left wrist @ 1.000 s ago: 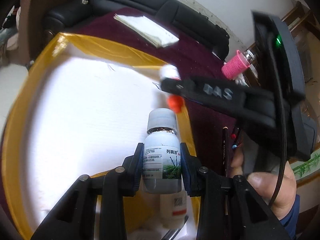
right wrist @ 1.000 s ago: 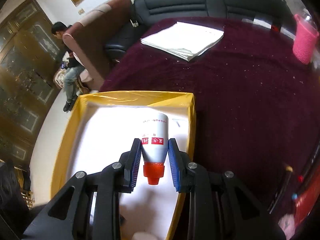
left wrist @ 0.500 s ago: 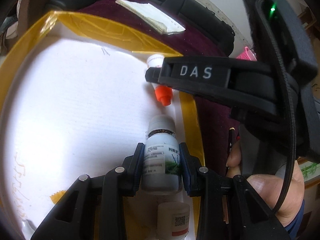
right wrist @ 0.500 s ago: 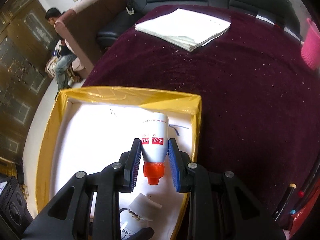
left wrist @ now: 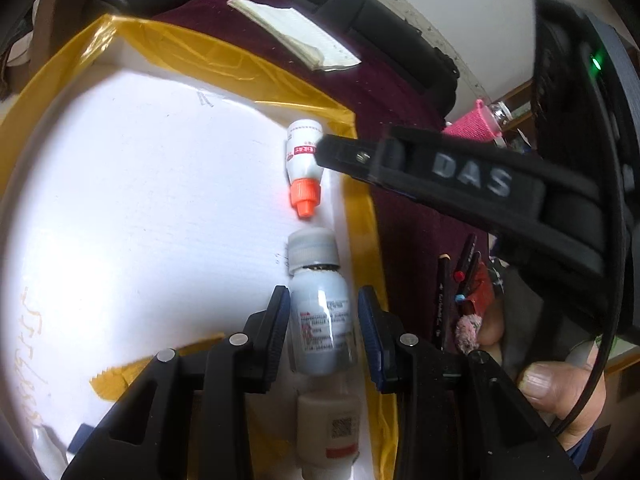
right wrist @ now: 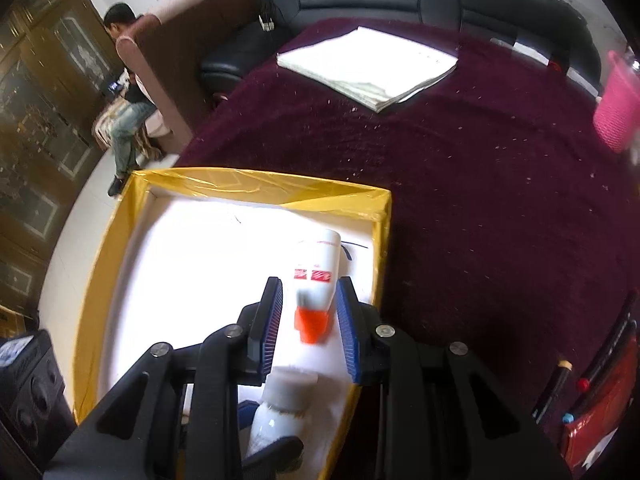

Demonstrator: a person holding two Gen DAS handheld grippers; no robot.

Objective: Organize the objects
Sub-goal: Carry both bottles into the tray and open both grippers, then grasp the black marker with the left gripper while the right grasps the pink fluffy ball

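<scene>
In the left wrist view, a line of handwriting (left wrist: 32,320) runs along the left edge of the tray (left wrist: 80,80), too bent by the lens to read. The tray is shallow, with a white floor and a rim of yellow tape. Along its right edge three bottles lie in a row. At the far corner is the orange-capped bottle (left wrist: 302,156), whose red label blocks carry white characters I cannot make out. Below it is the grey-capped bottle (left wrist: 320,320), with small print and a red mark (also illegible). At the near edge is a white bottle with a QR code (left wrist: 328,428) and a red band.

The left gripper (left wrist: 323,300) is narrowed on the grey-capped bottle, with a pad against each side of its body. Right of it, the right gripper (left wrist: 340,156) has "DAS" in pale letters on its side. Its finger crosses the orange-capped bottle. Farther right are pens (left wrist: 444,296) and the right hand (left wrist: 560,392).

Only the right wrist view shows a seated person (right wrist: 128,92) at far left and the tray's whole far edge. It also shows the right gripper's narrow hold, with the pads at the blurred bottle's shoulder and the cap toward the camera. A stack of paper (right wrist: 368,68) and a pink holder (right wrist: 616,108) sit on the maroon cloth (right wrist: 480,200) beyond.
</scene>
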